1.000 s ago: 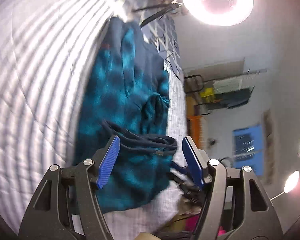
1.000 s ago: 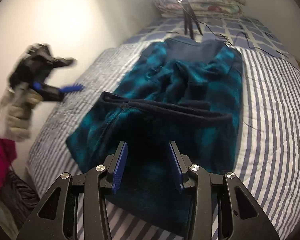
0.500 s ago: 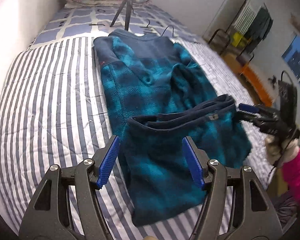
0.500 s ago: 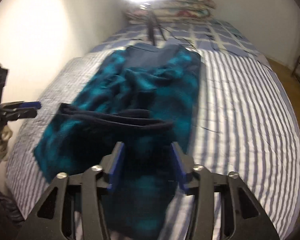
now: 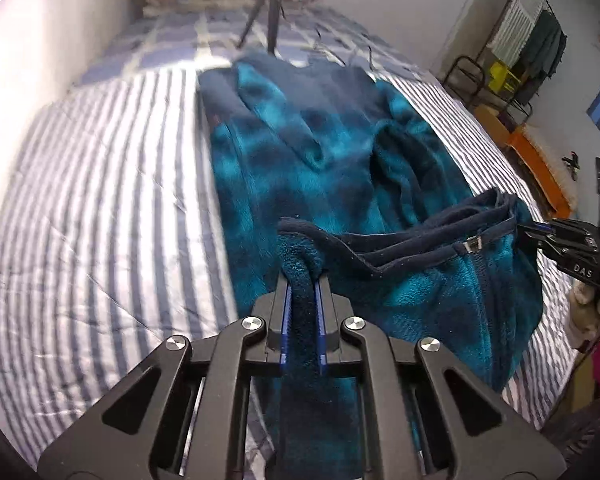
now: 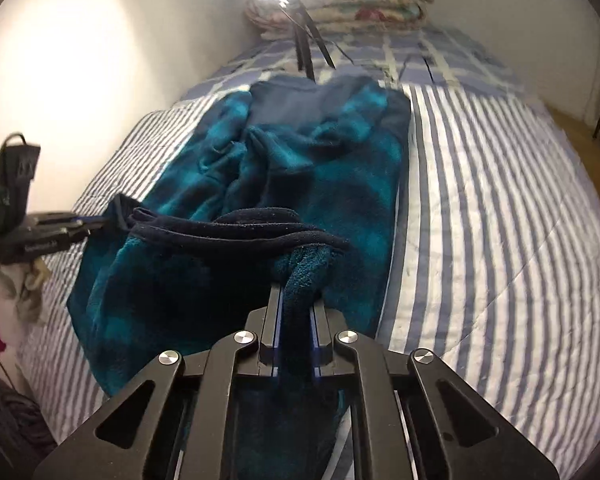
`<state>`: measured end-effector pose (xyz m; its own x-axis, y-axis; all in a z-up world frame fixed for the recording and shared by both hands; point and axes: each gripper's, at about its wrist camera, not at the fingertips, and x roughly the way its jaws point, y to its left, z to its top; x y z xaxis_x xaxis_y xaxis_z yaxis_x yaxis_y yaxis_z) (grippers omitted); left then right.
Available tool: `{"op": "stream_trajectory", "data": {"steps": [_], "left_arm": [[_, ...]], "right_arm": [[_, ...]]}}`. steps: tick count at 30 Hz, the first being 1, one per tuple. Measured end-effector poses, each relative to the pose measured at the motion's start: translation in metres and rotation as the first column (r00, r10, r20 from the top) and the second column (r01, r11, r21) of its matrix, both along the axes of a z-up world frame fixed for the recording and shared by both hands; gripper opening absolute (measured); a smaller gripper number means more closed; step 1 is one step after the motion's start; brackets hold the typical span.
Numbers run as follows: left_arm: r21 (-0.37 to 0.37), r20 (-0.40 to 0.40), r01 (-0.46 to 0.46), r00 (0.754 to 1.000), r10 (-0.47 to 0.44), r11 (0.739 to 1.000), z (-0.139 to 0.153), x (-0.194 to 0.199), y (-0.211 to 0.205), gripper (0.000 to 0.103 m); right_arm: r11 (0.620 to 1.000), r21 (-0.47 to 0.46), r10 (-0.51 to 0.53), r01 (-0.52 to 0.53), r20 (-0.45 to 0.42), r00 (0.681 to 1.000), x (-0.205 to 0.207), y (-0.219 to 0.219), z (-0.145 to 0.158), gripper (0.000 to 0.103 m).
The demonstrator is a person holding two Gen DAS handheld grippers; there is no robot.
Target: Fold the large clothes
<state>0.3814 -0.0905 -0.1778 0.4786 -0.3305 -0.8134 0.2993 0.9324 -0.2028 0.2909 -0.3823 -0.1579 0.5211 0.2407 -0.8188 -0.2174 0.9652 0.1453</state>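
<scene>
A large teal and navy plaid fleece garment (image 5: 320, 168) (image 6: 320, 168) lies lengthwise on the striped bed. Its dark navy hem is lifted and stretched between my two grippers. In the left wrist view my left gripper (image 5: 302, 280) has its jaws closing, and the blue pads pinch a bunched left corner of the hem. In the right wrist view my right gripper (image 6: 296, 292) is closing the same way on the right corner. Each gripper also shows in the other's view, the right gripper (image 5: 540, 228) and the left gripper (image 6: 88, 224), both at the hem's far end.
The blue and white striped bedcover (image 5: 100, 200) (image 6: 500, 220) lies bare on both sides of the garment. A small tripod (image 5: 270, 12) (image 6: 304, 48) stands beyond the collar, before folded quilts (image 6: 360, 4). A wall runs along the left; a clothes rack (image 5: 532, 52) stands off the bed.
Both grippers went from wide open above the garment to pinched on the corners of its navy hem. The left gripper swung round and came down toward the near end of the bed.
</scene>
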Motion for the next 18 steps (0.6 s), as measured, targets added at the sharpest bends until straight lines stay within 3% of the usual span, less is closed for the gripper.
{"op": "stream_trajectory", "data": {"steps": [2, 5, 7, 9, 13, 16, 18], "left_arm": [[0.06, 0.01, -0.03, 1.0, 0.03, 0.998, -0.009, 0.006, -0.002, 0.008], [0.085, -0.059, -0.075, 0.995, 0.08, 0.994, -0.04, 0.016, -0.004, 0.01], [0.105, -0.027, -0.073, 0.997, 0.077, 0.992, -0.045, 0.015, -0.01, 0.011], [0.104, -0.018, -0.07, 0.997, 0.073, 0.992, -0.037, 0.013, -0.011, 0.012], [0.062, 0.043, -0.06, 0.997, 0.057, 0.996, -0.01, -0.001, -0.001, 0.016], [0.062, 0.099, -0.039, 0.994, 0.033, 0.997, 0.012, -0.022, -0.003, 0.016], [0.052, 0.116, 0.003, 0.993, -0.009, 0.999, 0.023, -0.036, -0.014, 0.016]], "right_arm": [[0.997, -0.075, -0.019, 0.02, 0.013, 1.0, 0.003, 0.002, 0.0, 0.008], [0.987, -0.148, -0.069, 0.063, -0.038, 0.997, 0.014, -0.001, -0.022, 0.008], [0.977, -0.211, -0.044, 0.029, -0.066, 0.997, 0.015, 0.009, -0.039, 0.008], [0.969, -0.246, -0.018, 0.004, -0.056, 0.998, 0.013, 0.016, -0.036, 0.013], [0.982, -0.186, -0.038, 0.037, 0.0, 0.999, 0.001, 0.002, -0.012, 0.015], [0.972, -0.221, -0.048, 0.078, 0.138, 0.989, -0.018, -0.002, 0.008, 0.026], [0.97, -0.231, -0.034, 0.075, 0.18, 0.983, -0.024, 0.002, 0.019, 0.03]]}}
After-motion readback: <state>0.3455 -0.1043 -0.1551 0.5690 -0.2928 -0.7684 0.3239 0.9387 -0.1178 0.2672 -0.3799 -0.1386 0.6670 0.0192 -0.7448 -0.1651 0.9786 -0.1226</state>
